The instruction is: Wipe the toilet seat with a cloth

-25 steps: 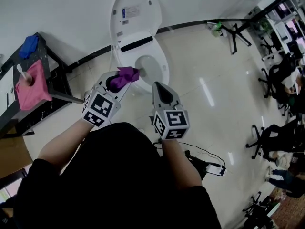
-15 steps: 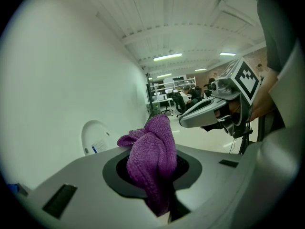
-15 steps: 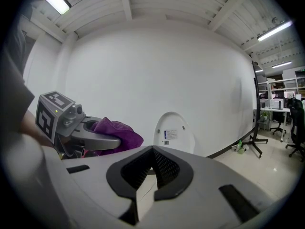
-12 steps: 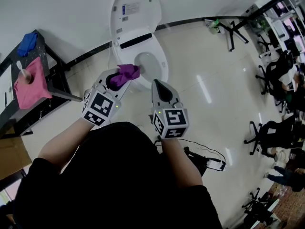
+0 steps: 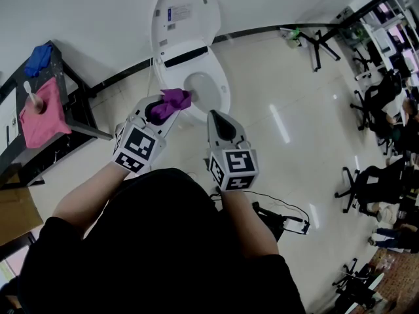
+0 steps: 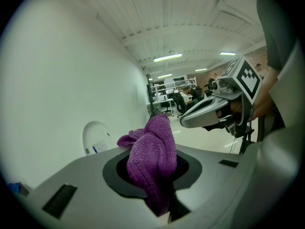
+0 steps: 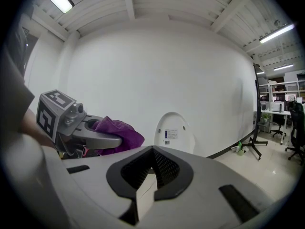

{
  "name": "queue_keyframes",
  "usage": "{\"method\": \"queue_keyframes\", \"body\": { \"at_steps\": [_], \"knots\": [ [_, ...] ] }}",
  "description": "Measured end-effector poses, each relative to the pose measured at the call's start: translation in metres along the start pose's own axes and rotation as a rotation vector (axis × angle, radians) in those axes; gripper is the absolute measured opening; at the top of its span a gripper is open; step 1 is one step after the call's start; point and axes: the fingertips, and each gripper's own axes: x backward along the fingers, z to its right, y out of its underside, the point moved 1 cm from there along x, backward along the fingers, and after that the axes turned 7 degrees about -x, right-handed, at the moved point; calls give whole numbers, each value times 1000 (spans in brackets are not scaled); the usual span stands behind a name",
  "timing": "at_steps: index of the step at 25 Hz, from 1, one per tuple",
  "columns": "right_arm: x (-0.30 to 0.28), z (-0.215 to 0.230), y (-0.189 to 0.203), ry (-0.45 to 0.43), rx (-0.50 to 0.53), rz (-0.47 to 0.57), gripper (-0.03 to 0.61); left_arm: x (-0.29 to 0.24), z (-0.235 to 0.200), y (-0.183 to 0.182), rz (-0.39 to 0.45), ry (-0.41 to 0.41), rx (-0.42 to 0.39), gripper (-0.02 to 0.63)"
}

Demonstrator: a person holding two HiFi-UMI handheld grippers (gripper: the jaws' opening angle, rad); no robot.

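Note:
A white toilet (image 5: 222, 90) stands against the wall with its lid (image 5: 184, 15) raised and the seat (image 5: 220, 95) down around the bowl. My left gripper (image 5: 171, 104) is shut on a purple cloth (image 5: 169, 103), held in the air over the seat's near left edge. The cloth (image 6: 152, 161) bunches up between the jaws in the left gripper view. My right gripper (image 5: 217, 124) hangs shut and empty just right of it, in front of the toilet. In the right gripper view the lid (image 7: 174, 133) and the cloth (image 7: 119, 135) appear beyond the closed jaws.
A dark table (image 5: 65, 77) at the left carries a pink cloth (image 5: 40, 116) and a blue item (image 5: 37, 59). Office chairs (image 5: 376, 182) and a black stand (image 5: 314, 41) sit at the right. Cables and a small device (image 5: 291, 224) lie on the glossy floor.
Both grippers stay nearly still; the view has shifted slightly, so the toilet sits a little higher in the frame than one second ago.

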Motion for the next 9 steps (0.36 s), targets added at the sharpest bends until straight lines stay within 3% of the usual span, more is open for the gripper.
{"method": "queue_keyframes", "body": {
  "at_steps": [9],
  "knots": [
    [4, 3, 1, 3, -3, 3, 14, 0, 1, -7, 2, 0, -28, 89]
  ]
}}
